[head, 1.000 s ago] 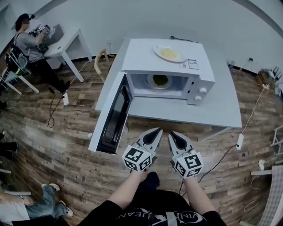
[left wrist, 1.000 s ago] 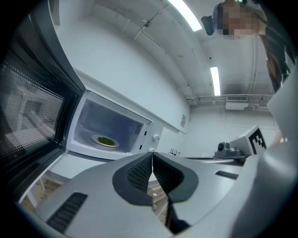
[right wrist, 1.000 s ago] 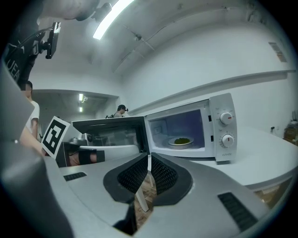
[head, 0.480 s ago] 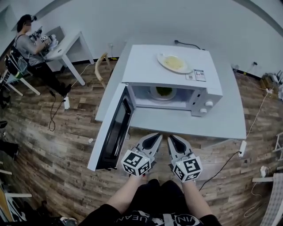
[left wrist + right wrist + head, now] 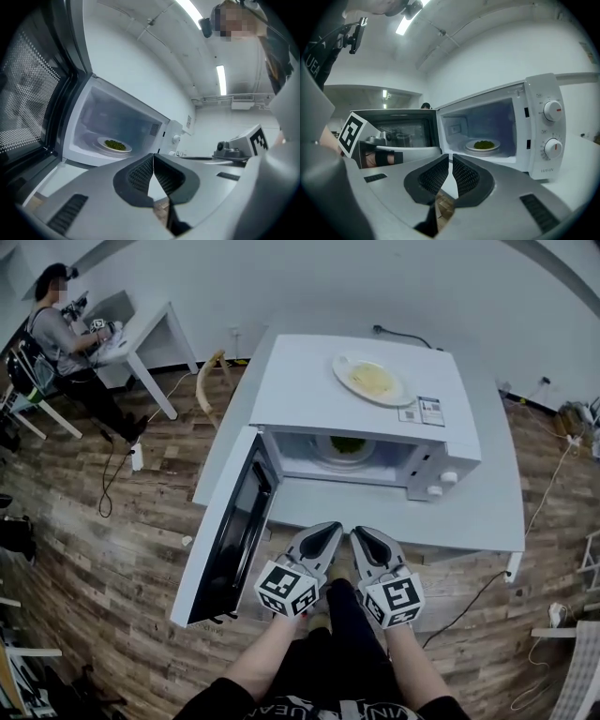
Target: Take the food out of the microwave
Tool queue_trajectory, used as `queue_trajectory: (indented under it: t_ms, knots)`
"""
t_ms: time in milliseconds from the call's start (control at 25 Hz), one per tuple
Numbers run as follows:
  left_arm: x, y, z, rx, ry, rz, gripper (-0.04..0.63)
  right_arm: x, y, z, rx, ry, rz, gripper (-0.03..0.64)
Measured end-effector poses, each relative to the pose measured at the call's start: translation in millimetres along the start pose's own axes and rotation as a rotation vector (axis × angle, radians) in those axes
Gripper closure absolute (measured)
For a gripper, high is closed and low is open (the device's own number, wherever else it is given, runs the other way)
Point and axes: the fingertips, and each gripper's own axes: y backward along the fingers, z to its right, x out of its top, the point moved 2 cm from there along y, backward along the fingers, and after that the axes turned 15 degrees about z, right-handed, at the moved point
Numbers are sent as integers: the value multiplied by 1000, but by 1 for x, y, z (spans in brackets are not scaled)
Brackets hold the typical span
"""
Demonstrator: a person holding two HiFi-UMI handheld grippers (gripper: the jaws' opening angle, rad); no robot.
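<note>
Currently both grippers are held side by side in front of the open microwave [image 5: 366,395], short of the cavity and over the near edge of the white surface [image 5: 469,512] that carries it.

- Left gripper [image 5: 330,529]: pointing roughly level at the opening. In the left gripper view its fingers [image 5: 139,174] are pressed together at the tips, with nothing between them.
- Right gripper [image 5: 362,533]: just beside the left one and tipped slightly downward. In the right gripper view its fingers [image 5: 436,177] are likewise closed on nothing.
- Door [image 5: 230,531]: swung fully out to the left, so the whole mouth of the cavity is free and neither gripper needs to hold it.
- Target: plate of green food [image 5: 483,145], inside the microwave and centred on the turntable [image 5: 482,151]. It is well apart from both grippers and untouched.
- Also present: a plate of pale yellow food [image 5: 373,379] on the microwave's roof, towards the back right. It is outside the oven, so I judge it is not what has to be taken out now.
- Dials [image 5: 553,111] are on the right-hand panel, clear of the reach path.

Judgement: this is the approach stage, and extraction has not begun. The paired, level pose suits a two-sided reach into the low opening. Closed fingers cannot take the rim, so at least one pair has to spread before contact. The plate is shallow and sits deep, so a grip on its near edge looks likeliest. The main risk is tilting the food off on the way out.
</note>
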Motion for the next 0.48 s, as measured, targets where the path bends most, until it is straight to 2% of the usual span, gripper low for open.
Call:
queue_trajectory:
  t_ms: [480]
  knots:
    - [-15,-34,-38,32,-15,16,586,-11,-50,38,58,98,-50,575]
